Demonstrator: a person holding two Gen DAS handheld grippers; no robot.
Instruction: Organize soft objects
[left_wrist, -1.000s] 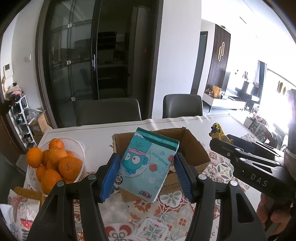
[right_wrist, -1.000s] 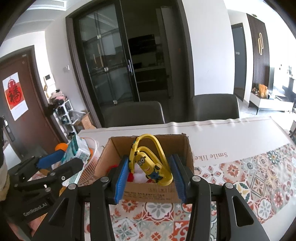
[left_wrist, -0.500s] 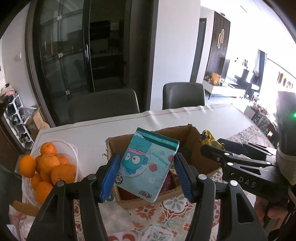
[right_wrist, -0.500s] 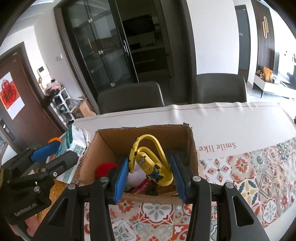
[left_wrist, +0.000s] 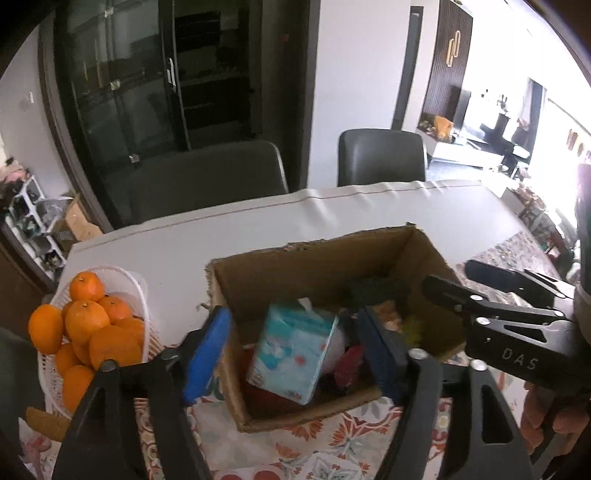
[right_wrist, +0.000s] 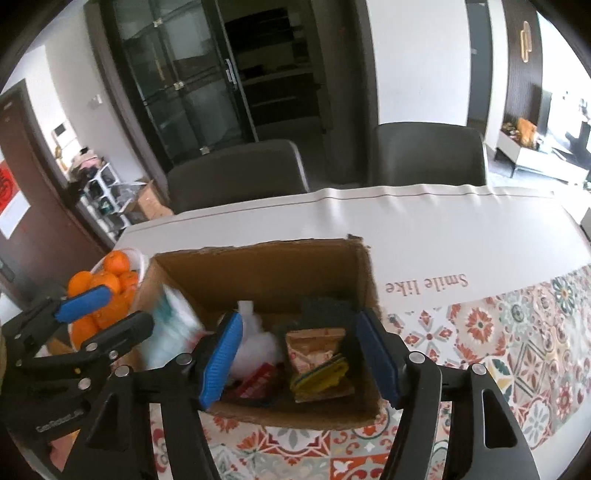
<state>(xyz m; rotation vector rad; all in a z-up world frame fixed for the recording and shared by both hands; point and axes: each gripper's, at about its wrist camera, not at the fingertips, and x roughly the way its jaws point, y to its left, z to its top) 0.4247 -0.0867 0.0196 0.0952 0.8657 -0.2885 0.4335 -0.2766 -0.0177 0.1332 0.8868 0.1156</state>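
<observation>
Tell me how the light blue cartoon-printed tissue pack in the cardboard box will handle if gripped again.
The light blue cartoon-printed tissue pack probably squashes: its wrapper looks soft. Likely light for its size. It leans tilted in the cardboard box, so it may topple if nudged.

My left gripper (left_wrist: 295, 350) is a black angular frame with two long fingers, each faced with a ribbed blue pad (left_wrist: 207, 354), and round silver screw heads sit at the finger pivots. My right gripper (right_wrist: 299, 354) is built the same way: black triangular arms with cut-outs, blue ribbed pads (right_wrist: 221, 362), and silver screws at the joints. Taking the cardboard box (left_wrist: 321, 258) as landmark, the right tool's black body to its right in the left wrist view carries pale letters reading "DAS". To the box's left in the right wrist view, the left tool's side bears small pale lettering, too blurred to read.
</observation>
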